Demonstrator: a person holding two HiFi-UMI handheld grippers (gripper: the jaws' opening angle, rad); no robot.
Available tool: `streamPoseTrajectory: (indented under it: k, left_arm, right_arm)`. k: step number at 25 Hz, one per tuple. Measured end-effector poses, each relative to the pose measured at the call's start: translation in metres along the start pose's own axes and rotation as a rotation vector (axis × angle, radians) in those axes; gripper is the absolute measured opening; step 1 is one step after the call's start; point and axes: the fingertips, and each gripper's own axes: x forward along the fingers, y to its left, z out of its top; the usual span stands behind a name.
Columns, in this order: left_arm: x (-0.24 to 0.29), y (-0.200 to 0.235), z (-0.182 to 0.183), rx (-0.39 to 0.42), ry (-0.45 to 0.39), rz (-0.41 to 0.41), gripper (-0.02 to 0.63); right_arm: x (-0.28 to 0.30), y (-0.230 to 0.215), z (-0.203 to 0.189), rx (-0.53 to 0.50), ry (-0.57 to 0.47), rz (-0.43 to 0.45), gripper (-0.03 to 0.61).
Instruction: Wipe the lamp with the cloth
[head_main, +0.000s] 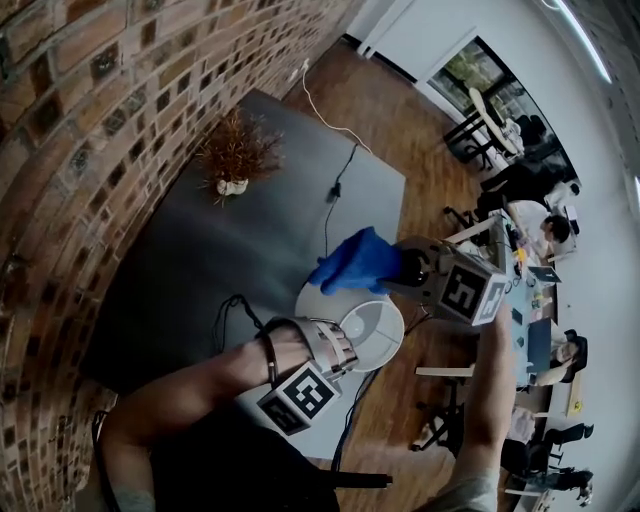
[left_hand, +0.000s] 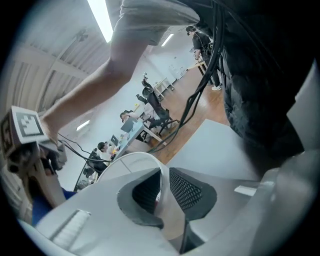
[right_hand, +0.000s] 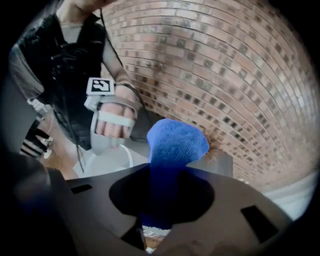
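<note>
We had the left gripper (left_hand: 162, 192) clamped on the thin rim of the round white lamp shade (head_main: 378, 330), one ribbed pad inside the rim and one outside, so the lamp was steadied over the near edge of the dark grey table (head_main: 230, 240). The right gripper (head_main: 405, 268) had its jaws pressed together on the soft blue terry cloth (head_main: 355, 260). The bunched cloth stuck out past the fingertips towards the brick wall (head_main: 60, 150).

In the head view the cloth lay on the far side of the shade, just beside its rim and over the white part of the lamp behind it. We could not tell whether it touched the lamp there. The shade sat between the two grippers, and its open mouth seemed to face up at us. From the right gripper, the shade lay back towards us and somewhat lower. We judged that the next stroke called for bringing the cloth down and in along that line. The left gripper was the nearer one, being on the shade itself, but the wiping fell to the right.
</note>
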Motion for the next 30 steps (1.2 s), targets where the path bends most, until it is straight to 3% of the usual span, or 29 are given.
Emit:
streamPoseTrajectory:
  k: [2, 4, 9, 13, 19, 23, 27, 30]
  left_arm:
    - [0.001, 0.005, 0.0, 0.0, 0.001, 0.017, 0.064]
    - [0.002, 0.006, 0.001, -0.001, 0.003, 0.009, 0.064]
    - [0.006, 0.0, 0.006, 0.021, 0.008, -0.021, 0.064]
    - [0.006, -0.002, 0.007, 0.028, 0.01, -0.029, 0.064]
    - [0.007, -0.001, 0.007, 0.032, 0.006, -0.022, 0.064]
    - [0.004, 0.004, 0.002, 0.02, 0.005, -0.009, 0.066]
    - [0.008, 0.012, 0.001, 0.012, 0.011, 0.044, 0.066]
    - [0.008, 0.008, 0.001, 0.026, 0.006, 0.016, 0.066]
  right_arm:
    - [-0.006, 0.023, 0.018, -0.057, 0.047, 0.1, 0.095]
    - [0.013, 0.035, 0.013, -0.096, 0.141, 0.17, 0.095]
    - [0.085, 0.03, -0.023, -0.127, 0.276, 0.245, 0.094]
    - [0.134, 0.008, -0.057, -0.069, 0.301, 0.23, 0.095]
    - [0.159, -0.021, -0.095, -0.038, 0.384, 0.104, 0.095]
    - [0.107, -0.03, -0.059, -0.008, 0.278, 0.035, 0.095]
    - [0.025, -0.001, 0.01, -0.06, 0.064, 0.16, 0.095]
    - [0.013, 0.023, 0.034, -0.057, 0.07, 0.241, 0.095]
